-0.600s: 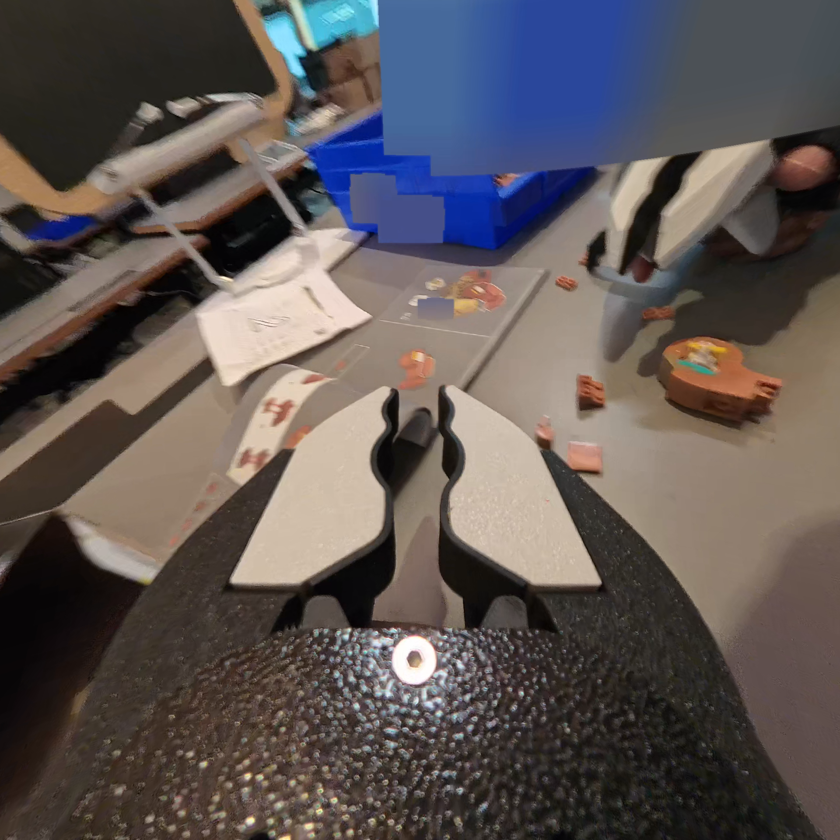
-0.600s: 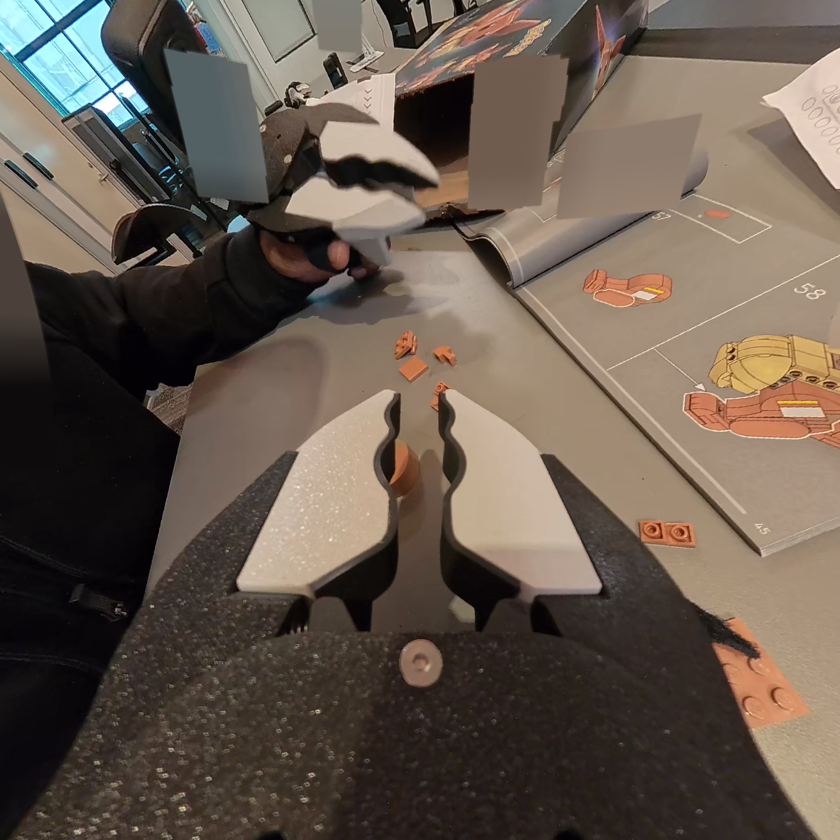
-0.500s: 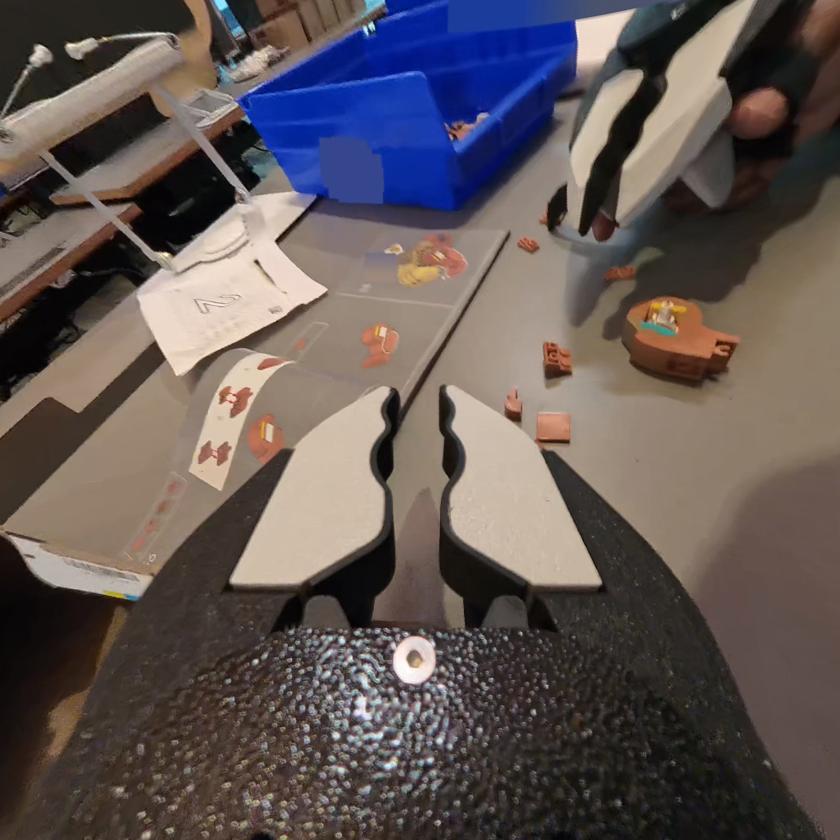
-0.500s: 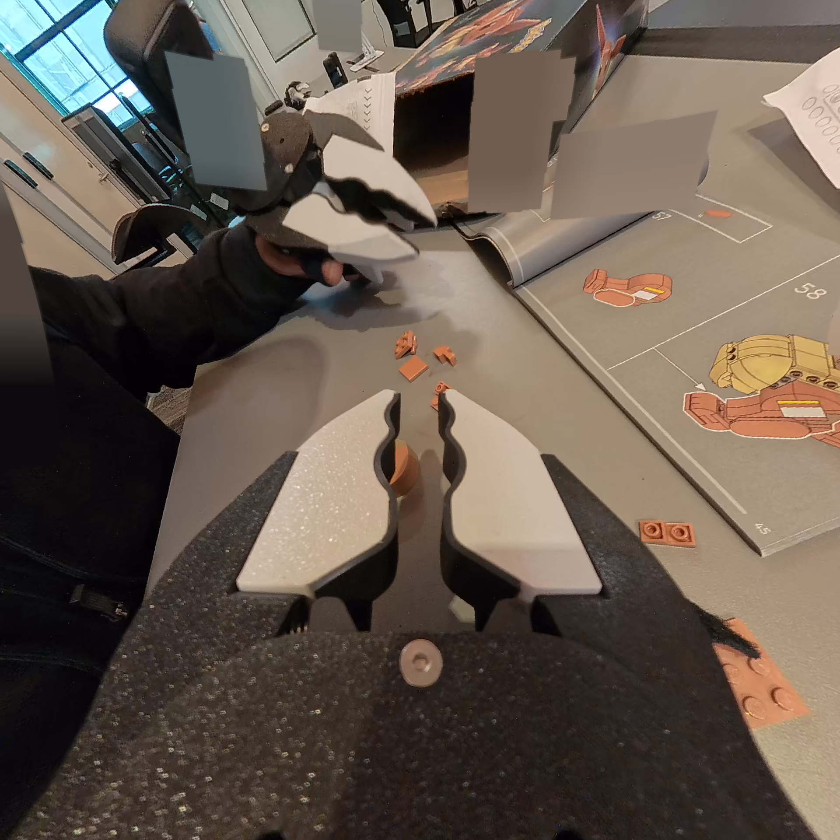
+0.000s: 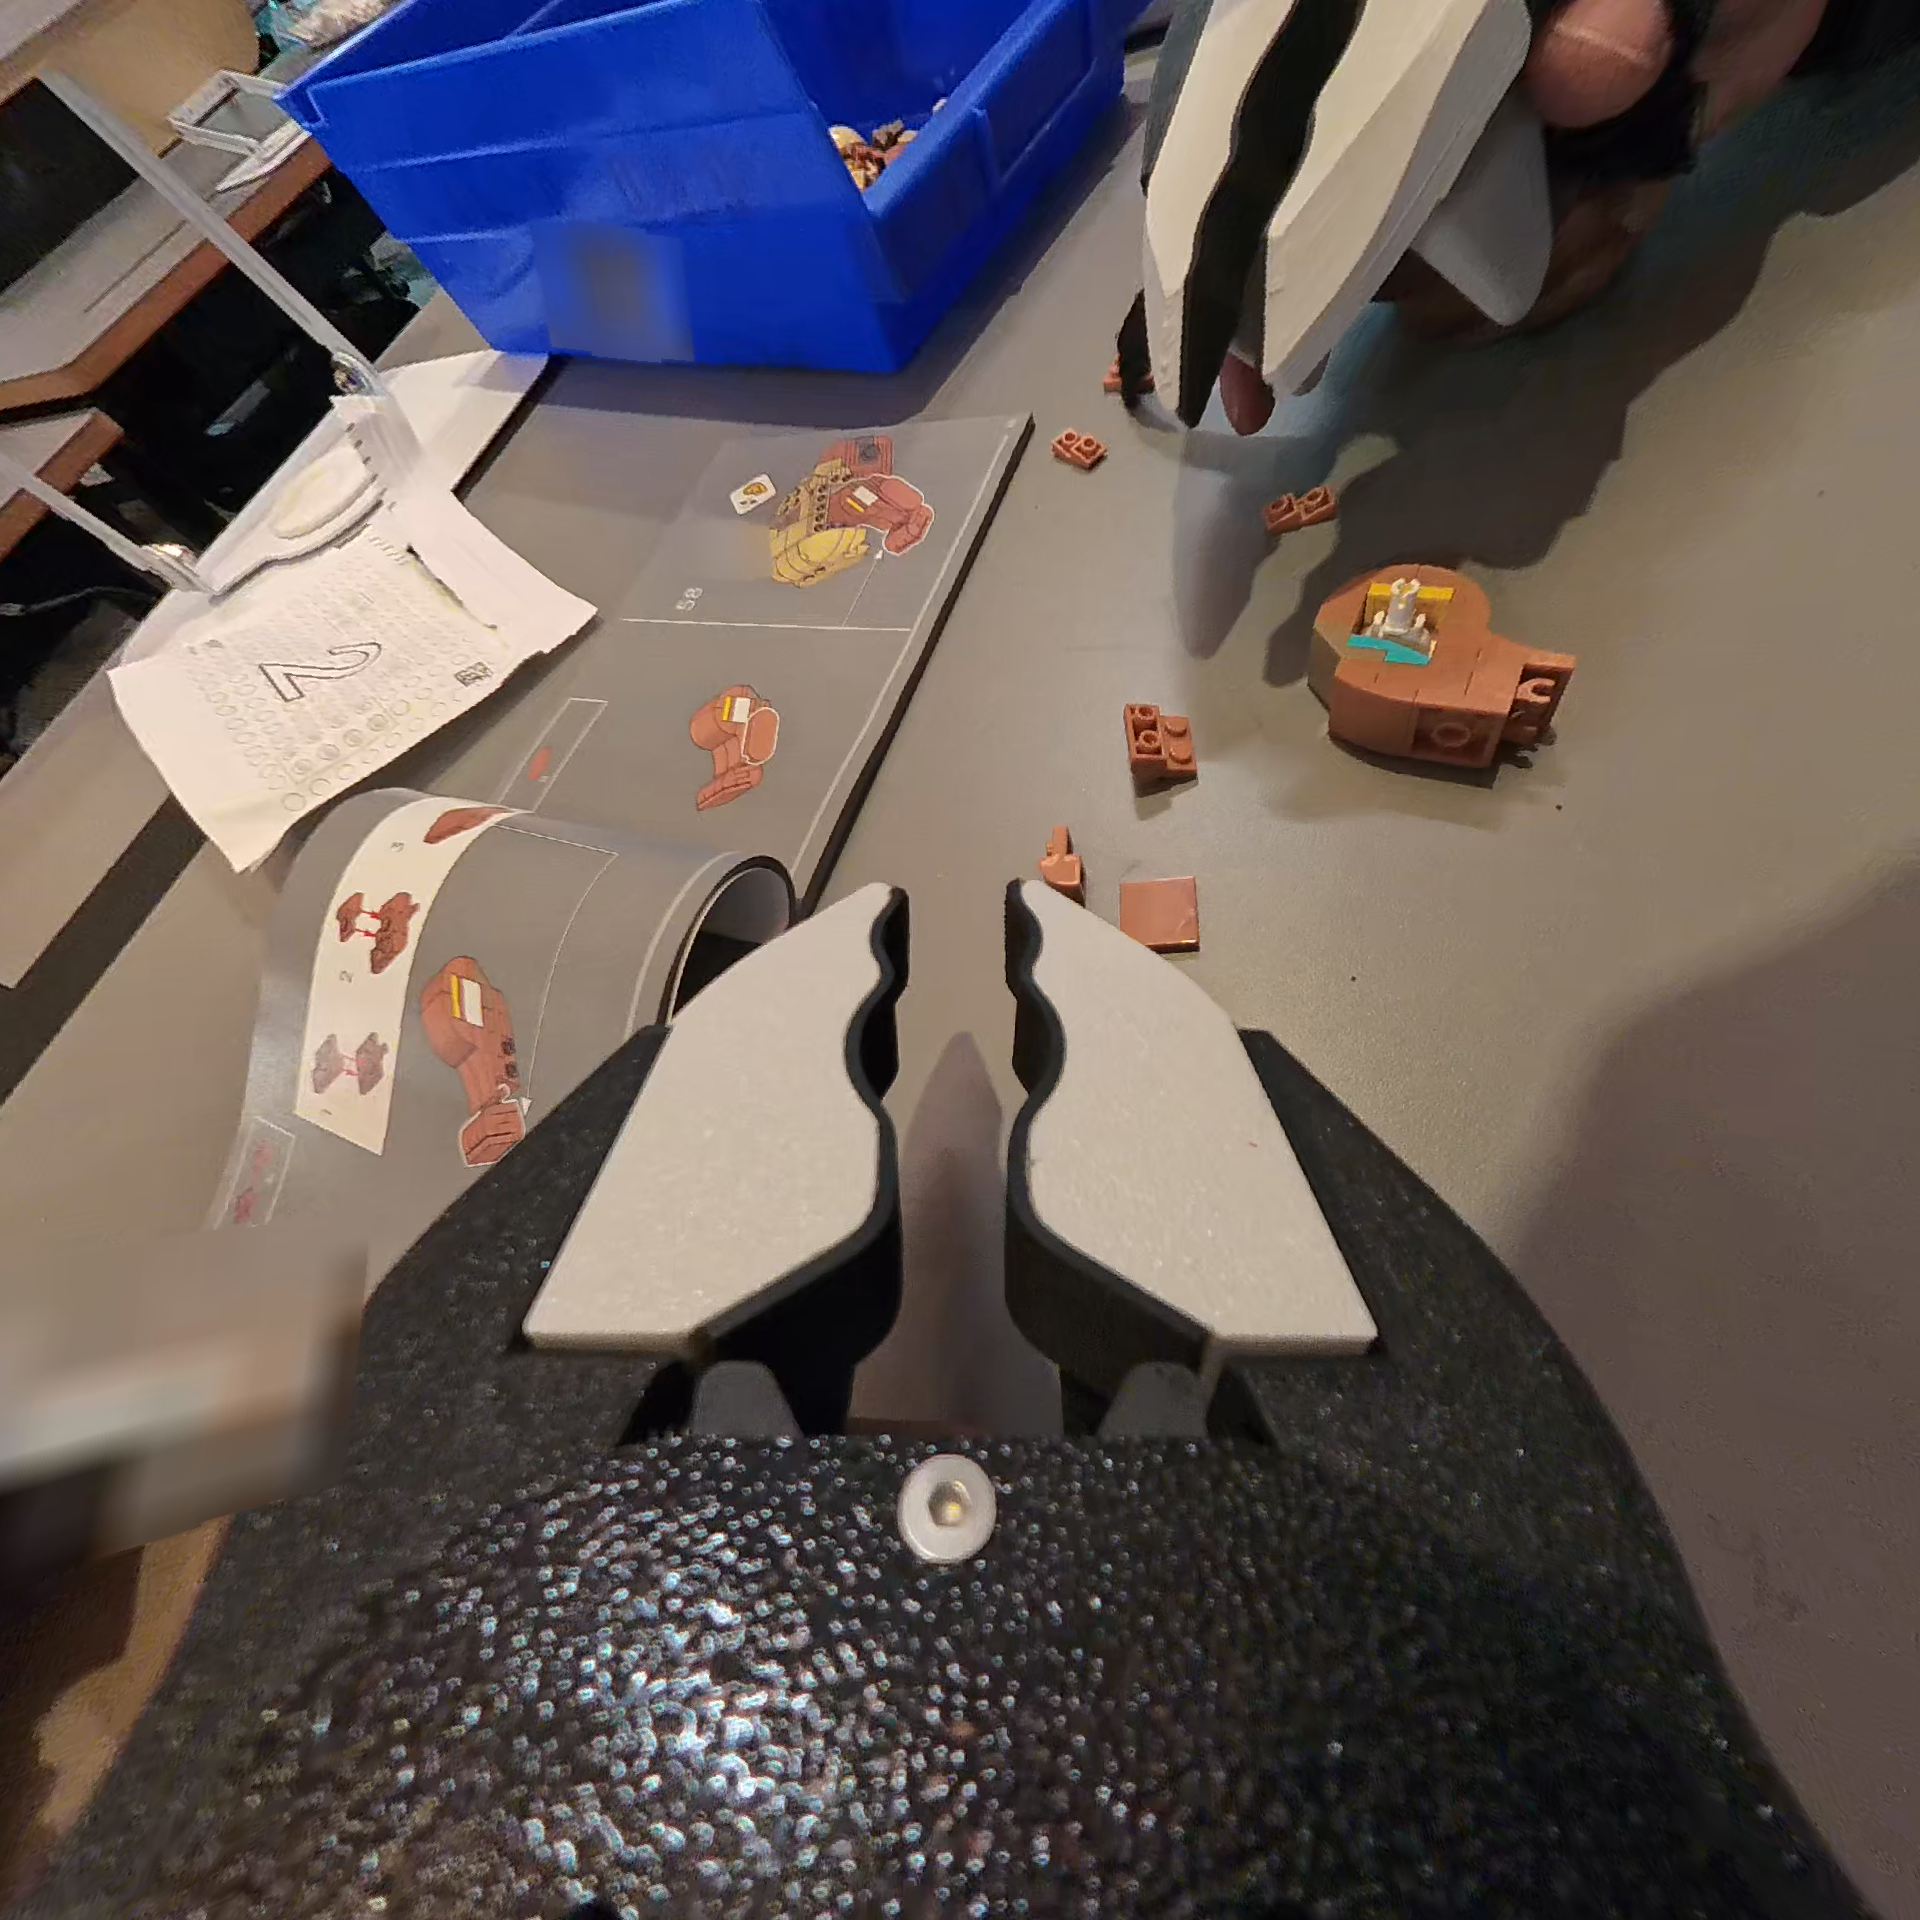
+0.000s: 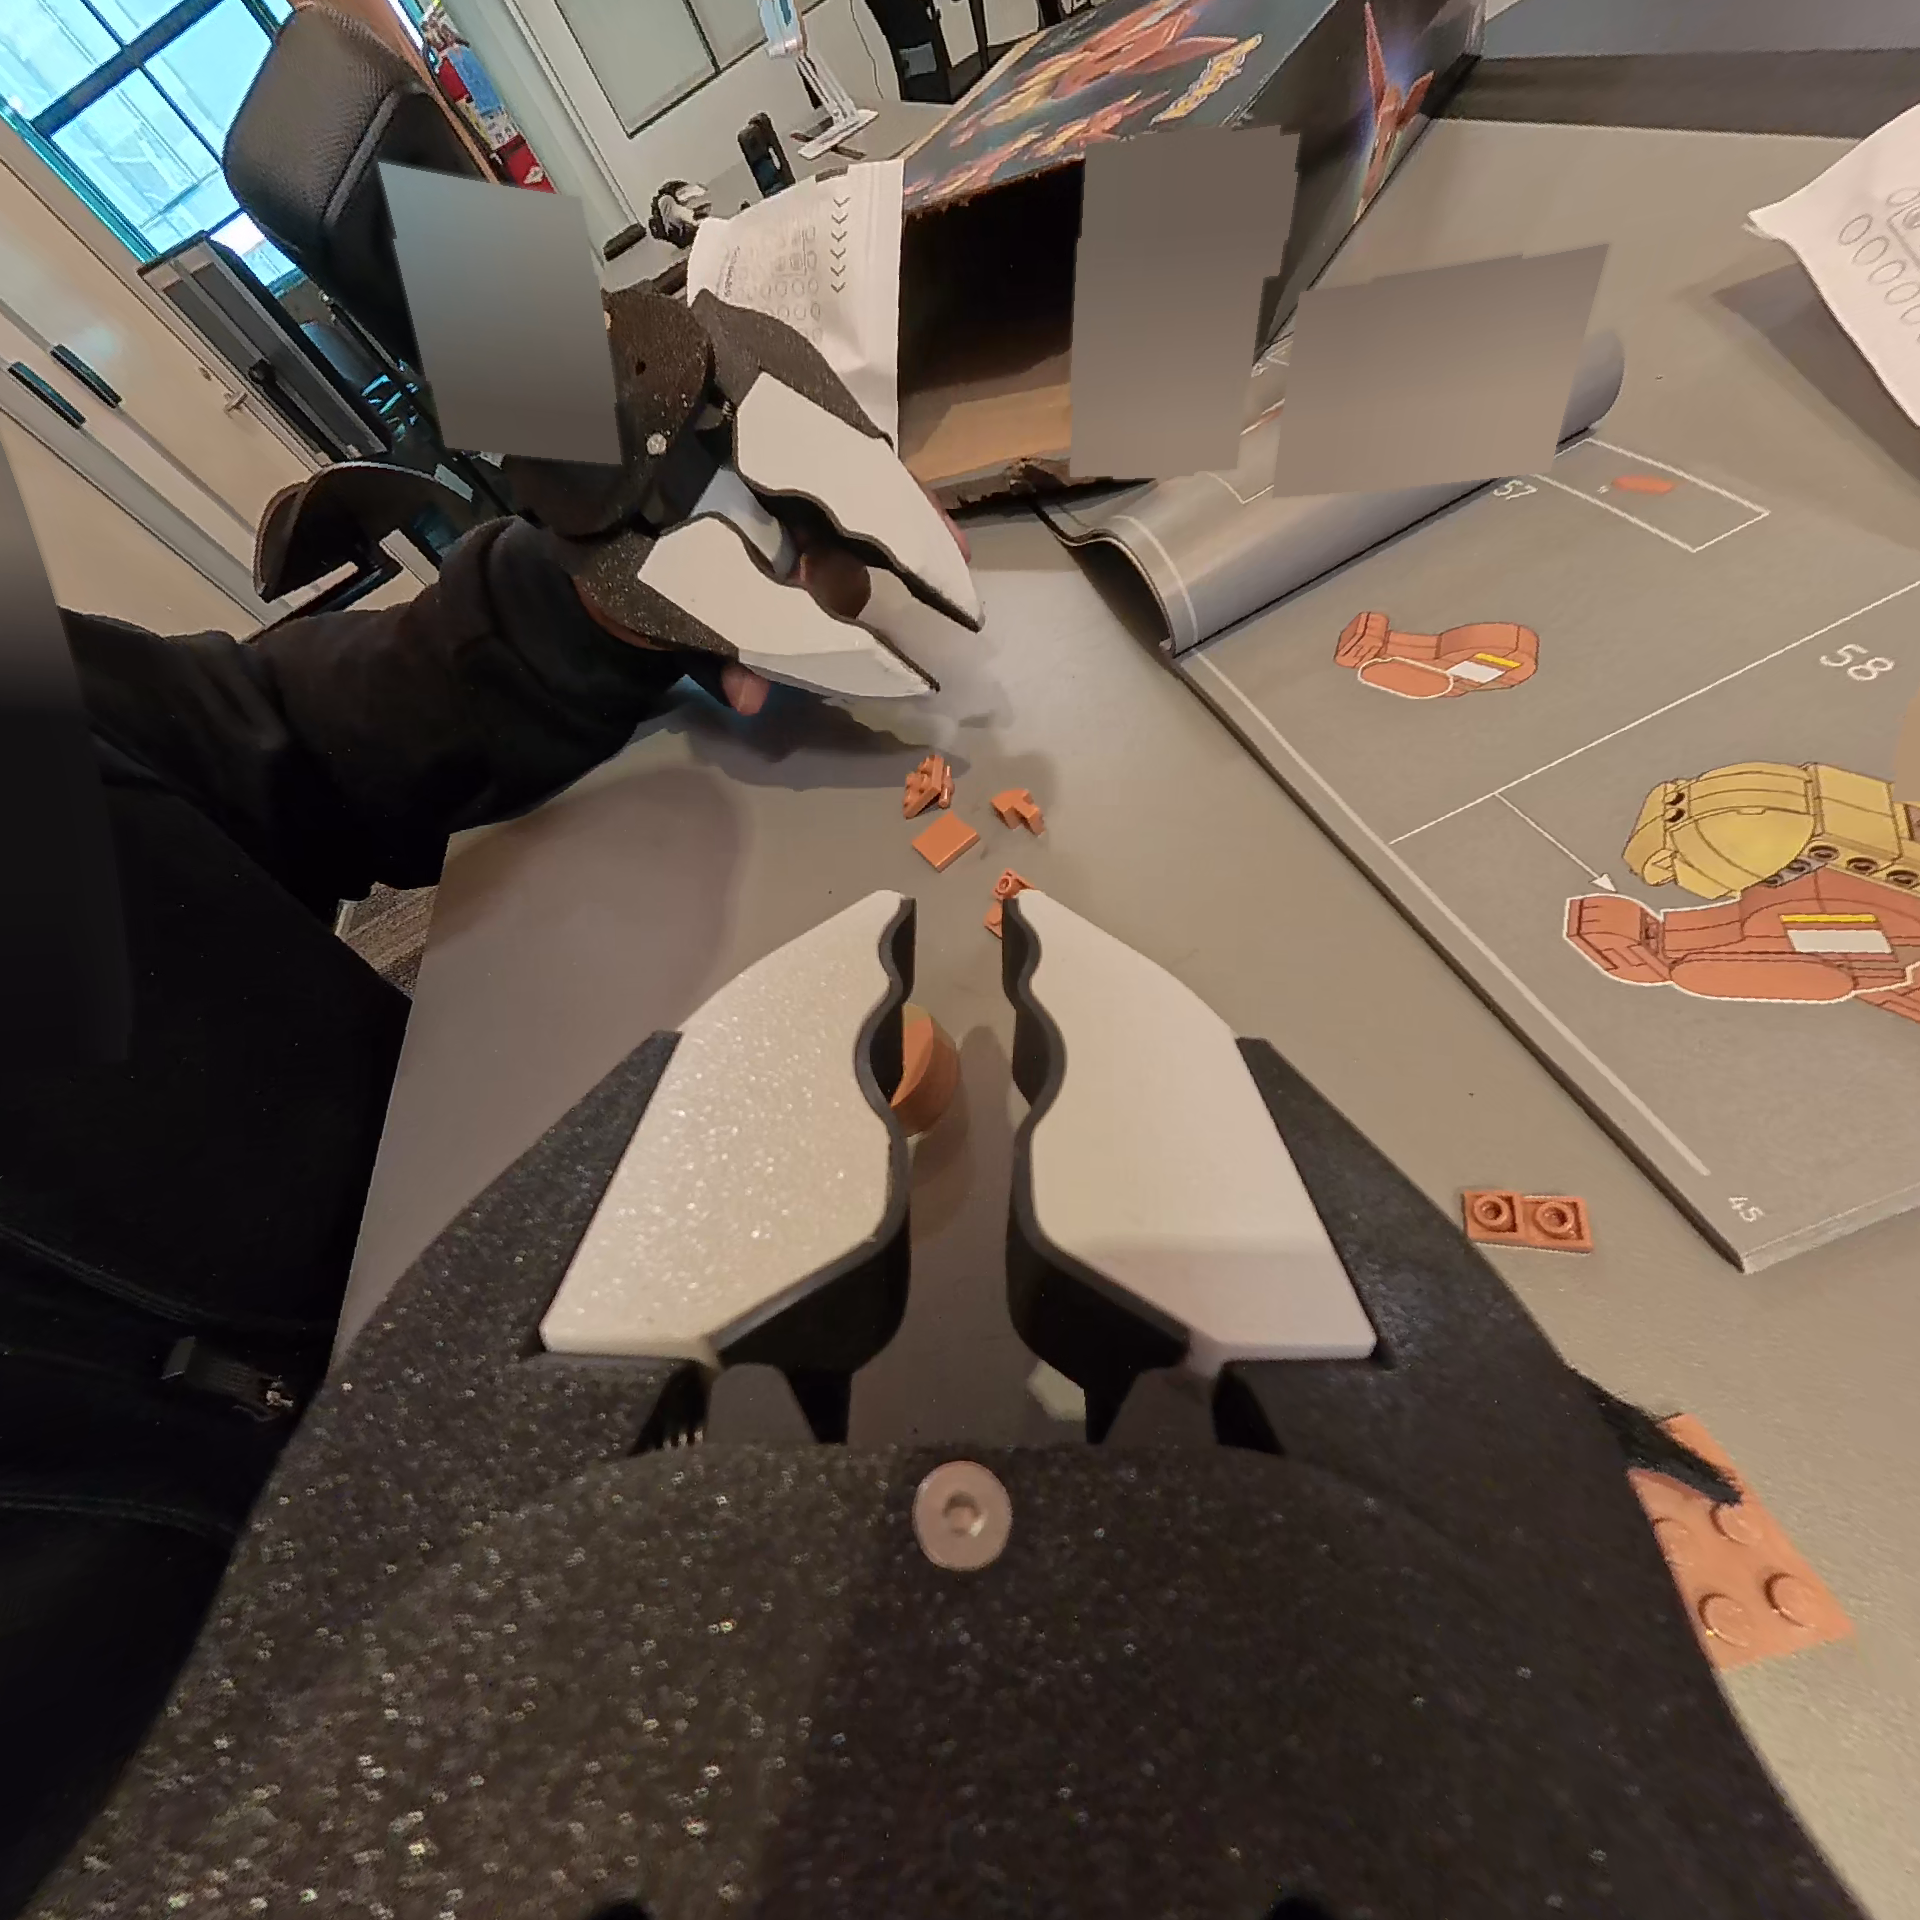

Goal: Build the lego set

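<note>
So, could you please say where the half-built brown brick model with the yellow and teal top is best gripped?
Probably from above, pads across the flat side walls of the brown brick model near its squared clip end; the rounded end could slip, and it lies flat on the grey table.

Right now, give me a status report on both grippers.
Left gripper open, bare, beside brown tile. Right gripper open, over rounded brown piece, not clamped. Instruction booklet alongside.

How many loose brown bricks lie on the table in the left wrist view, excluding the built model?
6: tile and small piece by the left gripper; bracket mid-table; plate, joined pair and half-hidden piece near the right gripper. Others may be hidden.
</note>
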`<state>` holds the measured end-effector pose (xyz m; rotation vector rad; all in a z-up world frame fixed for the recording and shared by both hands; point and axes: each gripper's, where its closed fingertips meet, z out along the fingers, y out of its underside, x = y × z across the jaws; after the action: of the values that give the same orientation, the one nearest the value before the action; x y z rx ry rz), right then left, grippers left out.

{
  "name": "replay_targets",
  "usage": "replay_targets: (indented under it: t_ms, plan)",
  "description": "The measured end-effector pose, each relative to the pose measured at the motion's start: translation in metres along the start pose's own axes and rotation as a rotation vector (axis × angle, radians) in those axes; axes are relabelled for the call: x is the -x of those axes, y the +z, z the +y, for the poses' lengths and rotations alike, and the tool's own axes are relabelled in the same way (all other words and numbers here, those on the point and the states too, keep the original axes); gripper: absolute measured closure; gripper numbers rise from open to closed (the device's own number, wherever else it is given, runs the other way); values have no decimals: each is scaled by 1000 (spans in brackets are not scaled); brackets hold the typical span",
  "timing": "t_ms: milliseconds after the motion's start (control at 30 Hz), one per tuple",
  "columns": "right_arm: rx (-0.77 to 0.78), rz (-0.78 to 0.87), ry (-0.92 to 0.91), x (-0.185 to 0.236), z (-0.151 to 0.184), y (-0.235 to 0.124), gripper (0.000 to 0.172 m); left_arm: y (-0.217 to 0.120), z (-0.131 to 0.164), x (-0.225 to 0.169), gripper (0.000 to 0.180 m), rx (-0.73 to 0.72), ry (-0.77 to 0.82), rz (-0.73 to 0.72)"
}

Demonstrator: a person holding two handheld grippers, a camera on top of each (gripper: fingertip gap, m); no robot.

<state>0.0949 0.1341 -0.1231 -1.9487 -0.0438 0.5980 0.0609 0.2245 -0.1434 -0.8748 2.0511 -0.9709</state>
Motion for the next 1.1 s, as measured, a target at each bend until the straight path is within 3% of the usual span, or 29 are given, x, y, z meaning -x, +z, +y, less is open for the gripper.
replay_targets:
  t_ms: [700,1100]
  plan:
    - [1,0,-2,0,0,0,156,1,7,-4,163,47,19,23]
    - [3,-1,-4,1,1,0,156,-2,18,-26,159,108,53,164]
